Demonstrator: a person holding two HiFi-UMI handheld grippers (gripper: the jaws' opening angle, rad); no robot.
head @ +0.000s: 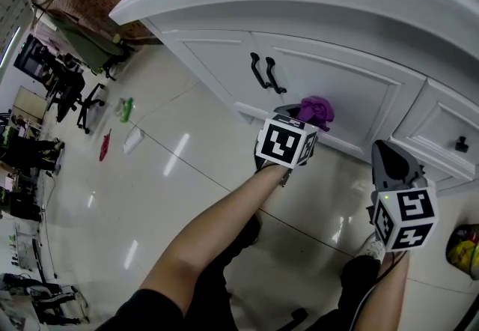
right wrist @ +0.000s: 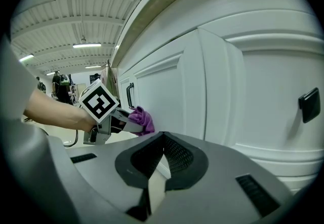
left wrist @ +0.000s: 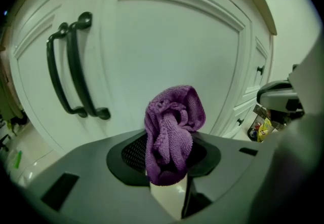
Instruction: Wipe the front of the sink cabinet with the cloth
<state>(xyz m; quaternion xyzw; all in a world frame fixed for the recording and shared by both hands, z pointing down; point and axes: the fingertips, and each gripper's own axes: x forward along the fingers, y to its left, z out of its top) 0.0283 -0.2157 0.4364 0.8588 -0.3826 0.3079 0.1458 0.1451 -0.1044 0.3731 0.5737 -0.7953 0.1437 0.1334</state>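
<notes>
A bunched purple cloth (left wrist: pixel 172 129) sticks out of my left gripper (left wrist: pixel 167 167), whose jaws are shut on it. The head view shows that cloth (head: pixel 317 111) held against the lower part of the white sink cabinet door (head: pixel 329 90), right of the two black handles (head: pixel 263 73). In the right gripper view the left gripper (right wrist: pixel 129 122) presses the cloth (right wrist: pixel 143 119) on the door. My right gripper (head: pixel 391 159) hangs lower right, near the drawer front with a black knob (head: pixel 462 144); its jaws (right wrist: pixel 154 177) are shut with nothing between them.
A glossy tiled floor (head: pixel 150 172) spreads to the left, with small green and red items (head: pixel 126 108) lying on it and office chairs (head: pixel 71 90) further off. A colourful bag (head: pixel 464 247) sits at the right edge. The person's legs and shoes are below the grippers.
</notes>
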